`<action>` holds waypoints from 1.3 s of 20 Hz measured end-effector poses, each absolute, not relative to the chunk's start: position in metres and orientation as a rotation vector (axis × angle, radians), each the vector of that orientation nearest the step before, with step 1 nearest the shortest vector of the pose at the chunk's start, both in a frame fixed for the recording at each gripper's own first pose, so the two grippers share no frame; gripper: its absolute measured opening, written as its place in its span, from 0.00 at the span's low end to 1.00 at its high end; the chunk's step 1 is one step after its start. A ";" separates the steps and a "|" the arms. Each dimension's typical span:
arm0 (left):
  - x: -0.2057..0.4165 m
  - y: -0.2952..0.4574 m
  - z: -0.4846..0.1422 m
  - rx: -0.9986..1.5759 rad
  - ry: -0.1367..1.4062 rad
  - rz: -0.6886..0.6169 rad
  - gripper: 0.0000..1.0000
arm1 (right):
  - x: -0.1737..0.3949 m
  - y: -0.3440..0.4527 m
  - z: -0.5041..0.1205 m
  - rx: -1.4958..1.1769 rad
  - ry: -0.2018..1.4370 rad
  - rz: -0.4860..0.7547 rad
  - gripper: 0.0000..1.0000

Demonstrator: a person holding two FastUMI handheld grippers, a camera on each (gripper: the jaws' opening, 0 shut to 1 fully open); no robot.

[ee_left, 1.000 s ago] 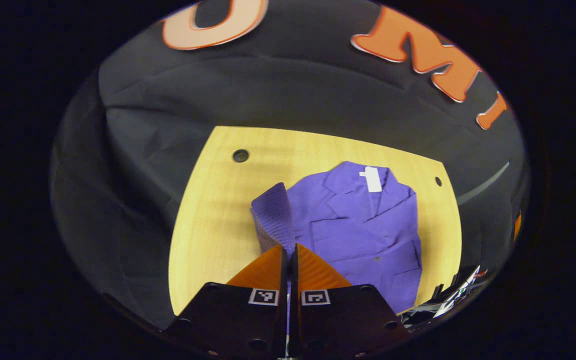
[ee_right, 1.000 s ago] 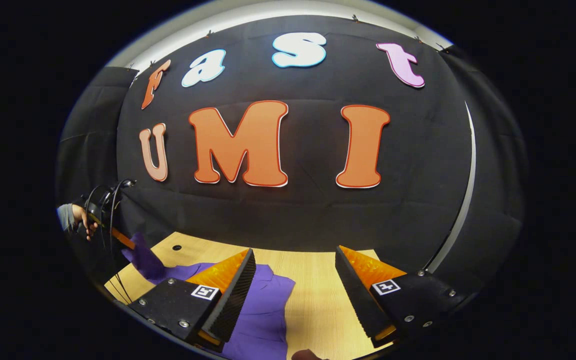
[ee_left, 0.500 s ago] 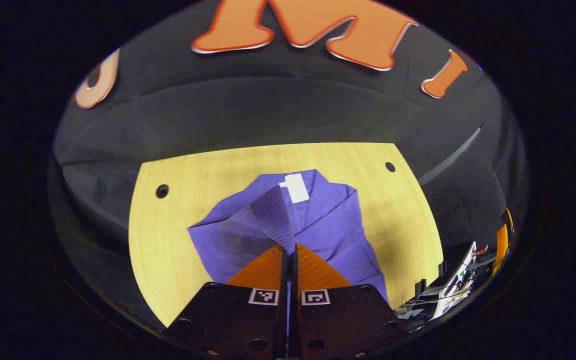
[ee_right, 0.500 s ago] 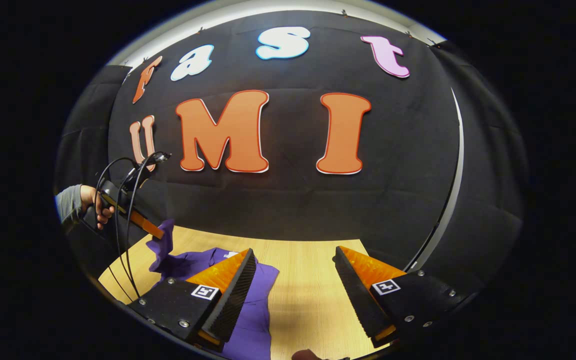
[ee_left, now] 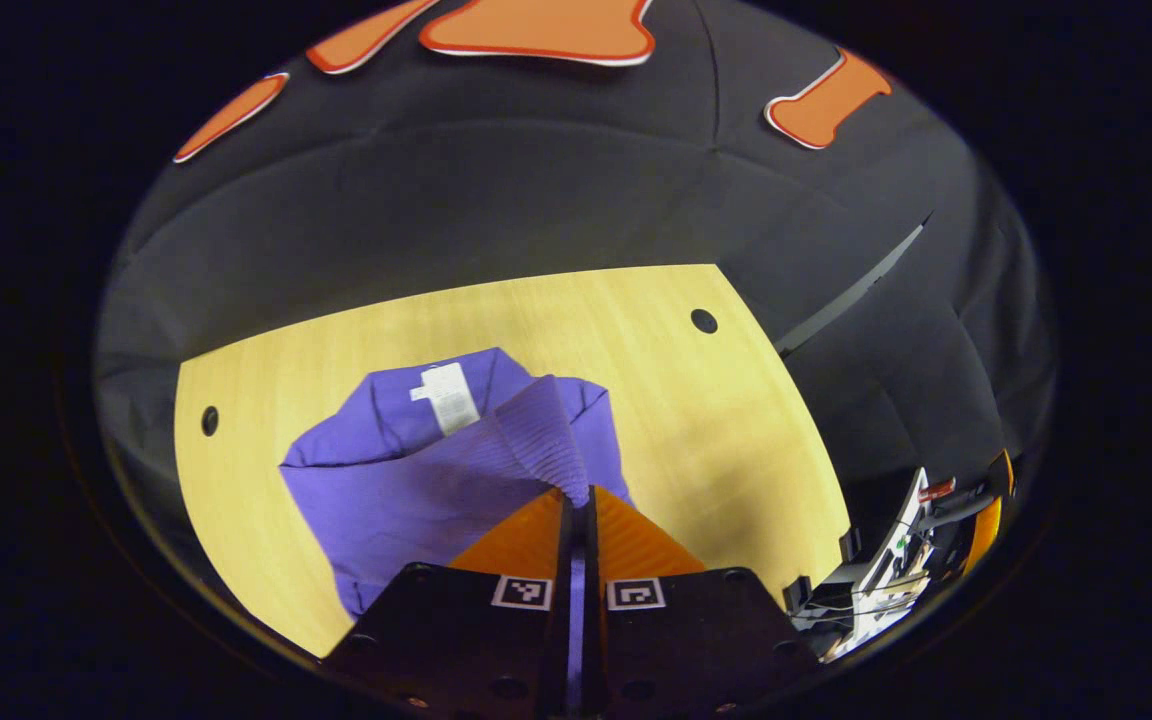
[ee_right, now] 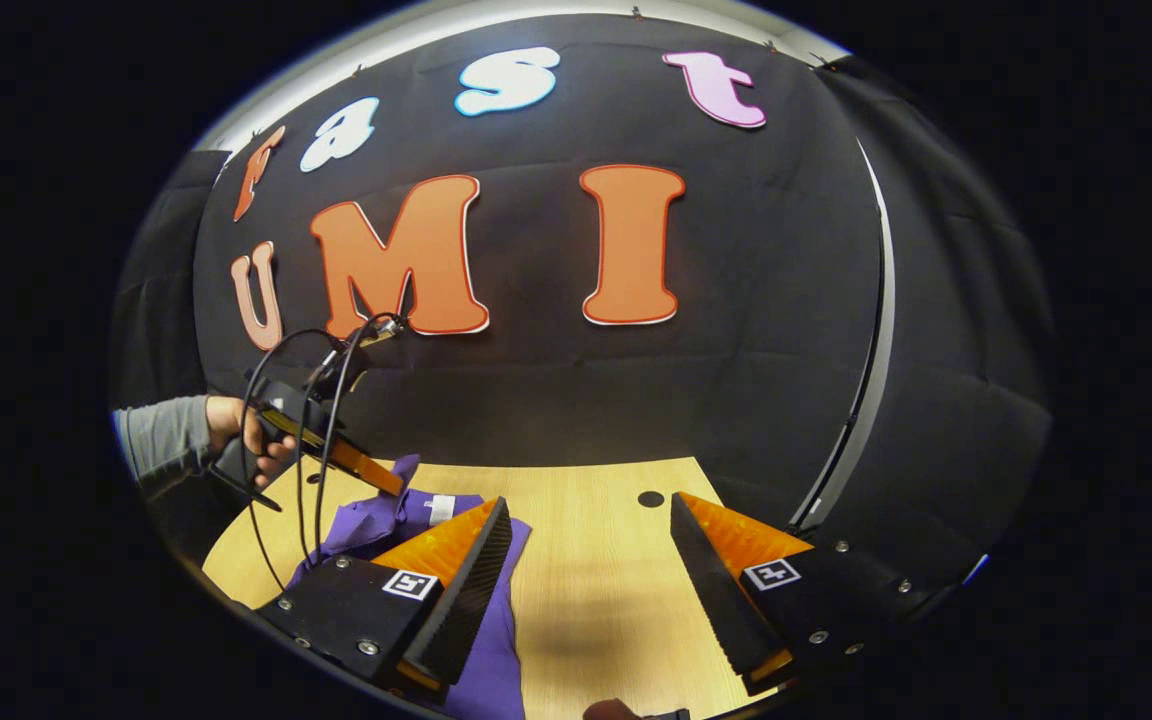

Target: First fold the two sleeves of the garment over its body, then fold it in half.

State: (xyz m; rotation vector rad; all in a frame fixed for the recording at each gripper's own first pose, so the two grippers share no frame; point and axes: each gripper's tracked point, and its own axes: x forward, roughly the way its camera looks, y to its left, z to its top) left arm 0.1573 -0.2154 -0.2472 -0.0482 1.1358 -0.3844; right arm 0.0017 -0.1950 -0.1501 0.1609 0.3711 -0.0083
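In the left gripper view, your table [ee_left: 736, 420] carries a small round hole [ee_left: 209, 421] at nine o'clock, then the purple garment [ee_left: 376, 500] lying from the centre toward eight o'clock, its white label [ee_left: 448, 396] near the collar facing up. Your left gripper [ee_left: 579, 497] at six o'clock is clamped tight on the ribbed sleeve [ee_left: 546, 440], which rises off the garment and drapes across its body. A second hole [ee_left: 704, 321] sits at two o'clock on the bare wood. In the right gripper view, your hand [ee_right: 246, 440] in a grey cuff at nine o'clock holds the left gripper [ee_right: 391, 483] with its cables, the sleeve [ee_right: 404, 470] pinched at its tip above the garment [ee_right: 376, 520]. Your right gripper [ee_right: 586, 560] hangs at six o'clock with its jaws wide apart, holding nothing, over bare table [ee_right: 596, 600] just right of the garment.
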 end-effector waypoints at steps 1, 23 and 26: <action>0.159 -0.224 -0.250 -0.055 1.129 -0.398 0.09 | 0.001 -0.198 -0.153 0.169 0.377 -0.010 0.95; 0.039 -0.046 -0.035 0.133 0.197 -0.086 0.95 | -0.009 -0.140 -0.097 0.100 0.177 -0.001 0.95; -0.009 -0.008 -0.003 0.096 0.046 -0.048 0.95 | -0.032 -0.115 -0.087 0.107 0.137 -0.025 0.95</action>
